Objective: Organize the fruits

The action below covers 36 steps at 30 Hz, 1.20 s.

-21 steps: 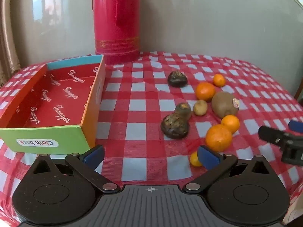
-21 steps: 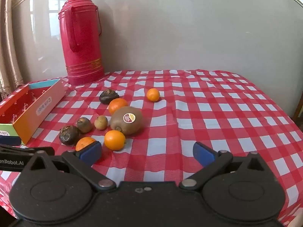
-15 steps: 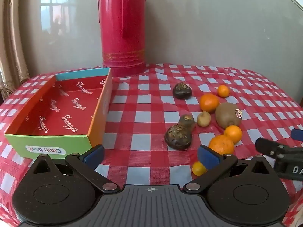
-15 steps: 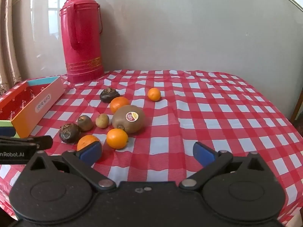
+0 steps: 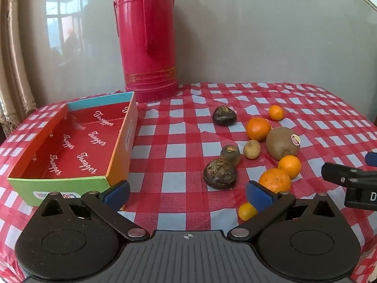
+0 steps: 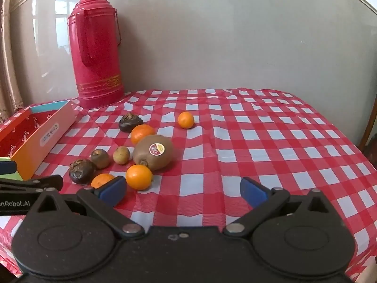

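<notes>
Several fruits lie on a red checked tablecloth: a kiwi with a sticker (image 5: 282, 142) (image 6: 153, 152), several oranges such as the nearest one (image 5: 274, 180) and a small far one (image 6: 185, 119), dark water chestnuts (image 5: 219, 173) (image 6: 81, 171), and a small yellow fruit (image 5: 246, 211). An open red cardboard box (image 5: 70, 141) (image 6: 35, 129) stands at the left, with nothing in it. My left gripper (image 5: 187, 192) is open and empty, near the table's front edge. My right gripper (image 6: 182, 189) is open and empty, right of the fruits.
A tall red thermos (image 5: 147, 37) (image 6: 96, 47) stands at the back by the grey wall. The right gripper's body shows at the right edge of the left wrist view (image 5: 353, 181). The table's right edge drops off near a wooden chair (image 6: 371, 122).
Both cameras have risen and tilted up, so the thermos shows in full. The fruits and box have not moved. Both grippers stay open.
</notes>
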### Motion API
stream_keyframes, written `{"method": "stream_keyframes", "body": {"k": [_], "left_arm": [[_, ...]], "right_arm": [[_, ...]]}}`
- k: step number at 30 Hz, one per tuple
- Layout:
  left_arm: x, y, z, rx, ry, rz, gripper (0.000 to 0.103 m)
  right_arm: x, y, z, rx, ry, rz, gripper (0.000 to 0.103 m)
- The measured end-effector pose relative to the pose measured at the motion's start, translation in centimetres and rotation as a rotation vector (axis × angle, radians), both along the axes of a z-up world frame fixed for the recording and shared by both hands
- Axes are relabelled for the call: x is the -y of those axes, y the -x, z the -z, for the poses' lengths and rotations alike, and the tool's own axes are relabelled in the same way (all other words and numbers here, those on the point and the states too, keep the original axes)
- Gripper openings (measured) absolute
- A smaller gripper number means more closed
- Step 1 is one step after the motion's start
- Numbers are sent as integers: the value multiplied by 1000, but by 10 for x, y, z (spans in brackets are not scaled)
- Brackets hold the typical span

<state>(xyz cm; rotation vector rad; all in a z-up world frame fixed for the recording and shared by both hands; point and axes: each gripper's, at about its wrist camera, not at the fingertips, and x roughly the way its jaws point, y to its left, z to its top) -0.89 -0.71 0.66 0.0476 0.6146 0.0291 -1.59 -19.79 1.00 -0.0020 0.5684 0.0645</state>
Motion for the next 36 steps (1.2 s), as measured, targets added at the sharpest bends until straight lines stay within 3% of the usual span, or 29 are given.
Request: {"method": "stream_keyframes", "body": {"k": [36], "left_arm": [[-1, 2, -2, 14, -20, -6, 103]], "right_arm": [[-6, 0, 1, -1, 2, 13, 97]]}}
